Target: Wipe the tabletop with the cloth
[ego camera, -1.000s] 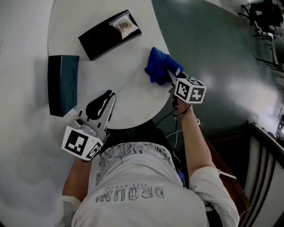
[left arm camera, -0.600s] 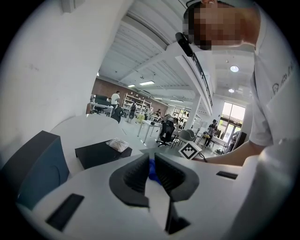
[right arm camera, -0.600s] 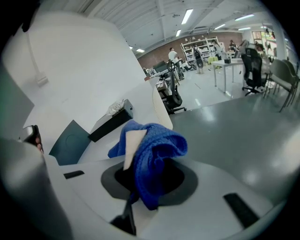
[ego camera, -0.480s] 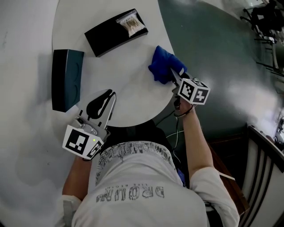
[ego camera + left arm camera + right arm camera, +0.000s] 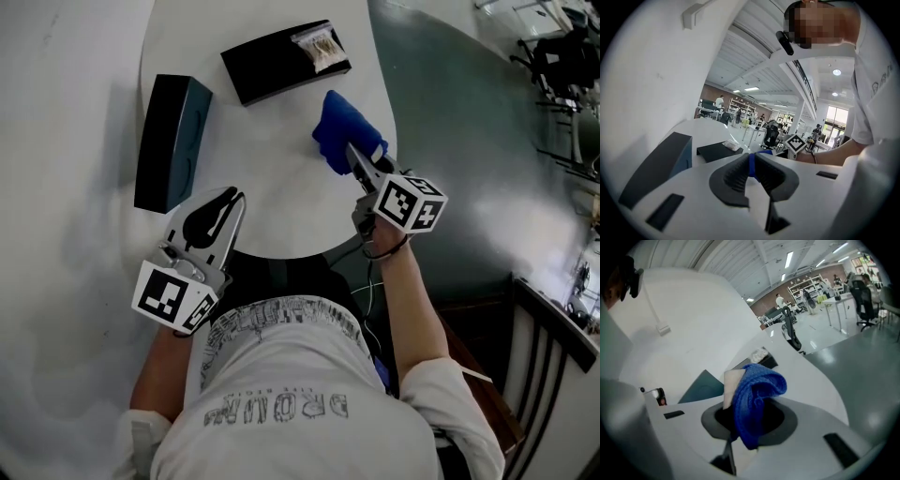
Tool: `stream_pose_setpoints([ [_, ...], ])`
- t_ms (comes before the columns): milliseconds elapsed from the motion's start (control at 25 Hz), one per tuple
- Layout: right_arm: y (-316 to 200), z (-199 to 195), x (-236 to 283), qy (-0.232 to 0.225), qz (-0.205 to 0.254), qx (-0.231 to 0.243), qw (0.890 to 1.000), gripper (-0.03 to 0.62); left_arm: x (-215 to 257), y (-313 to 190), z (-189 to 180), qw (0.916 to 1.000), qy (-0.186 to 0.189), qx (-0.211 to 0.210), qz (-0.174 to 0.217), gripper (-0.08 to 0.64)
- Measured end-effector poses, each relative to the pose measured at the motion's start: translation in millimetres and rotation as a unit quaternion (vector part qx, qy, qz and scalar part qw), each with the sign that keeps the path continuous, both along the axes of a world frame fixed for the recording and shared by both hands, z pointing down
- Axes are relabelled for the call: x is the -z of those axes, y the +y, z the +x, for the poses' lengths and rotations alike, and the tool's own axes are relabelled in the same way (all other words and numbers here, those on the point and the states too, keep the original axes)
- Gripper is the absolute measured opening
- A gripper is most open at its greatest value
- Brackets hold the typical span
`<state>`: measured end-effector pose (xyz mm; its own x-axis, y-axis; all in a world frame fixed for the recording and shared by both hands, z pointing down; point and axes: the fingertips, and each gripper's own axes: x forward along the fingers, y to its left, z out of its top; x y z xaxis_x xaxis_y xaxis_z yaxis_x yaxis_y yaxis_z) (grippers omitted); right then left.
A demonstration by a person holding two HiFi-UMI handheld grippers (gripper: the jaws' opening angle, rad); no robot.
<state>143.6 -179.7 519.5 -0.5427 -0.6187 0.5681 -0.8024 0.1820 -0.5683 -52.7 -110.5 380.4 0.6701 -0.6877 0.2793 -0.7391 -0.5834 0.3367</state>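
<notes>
Jaws on my right gripper [image 5: 747, 411] are clamped on the blue cloth [image 5: 757, 390], which bunches up between them and flops over the top. Those on my left gripper [image 5: 751, 162] are drawn together to a thin slit with nothing held.

From the head view, the left gripper [image 5: 228, 199] sits at lower left of centre, over the near edge of the white tabletop [image 5: 272, 187], with its marker cube nearest to me. The right gripper [image 5: 354, 155] is right of centre, reaching in over the table's right rim. The cloth [image 5: 342, 127] is a crumpled wad at its tips, over the tabletop close to that right edge. I cannot tell whether it presses on the surface.

Further out, at left of the frame, a dark teal box [image 5: 169, 141] lies on the table, well apart from the cloth. At the top centre, a flat black tray [image 5: 277, 64] holds a clear packet [image 5: 319, 42] at its right end. Dark green floor [image 5: 469, 122] fills the upper right.
</notes>
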Motion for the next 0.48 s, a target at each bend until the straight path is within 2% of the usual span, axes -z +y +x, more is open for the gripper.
stream_pose_setpoints([
  [320, 32.7, -110.8, 4.3, -0.027, -0.013, 0.087, 0.996, 0.086, 0.3, 22.7, -65.2, 0.9992, 0.005, 0.038, 0.006, 0.054],
  [480, 47.2, -153.7, 2.0, -0.041, -0.014, 0.113, 0.993, 0.086, 1.3, 33.4, -93.5, 0.9984, 0.007, 0.056, 0.006, 0.054],
])
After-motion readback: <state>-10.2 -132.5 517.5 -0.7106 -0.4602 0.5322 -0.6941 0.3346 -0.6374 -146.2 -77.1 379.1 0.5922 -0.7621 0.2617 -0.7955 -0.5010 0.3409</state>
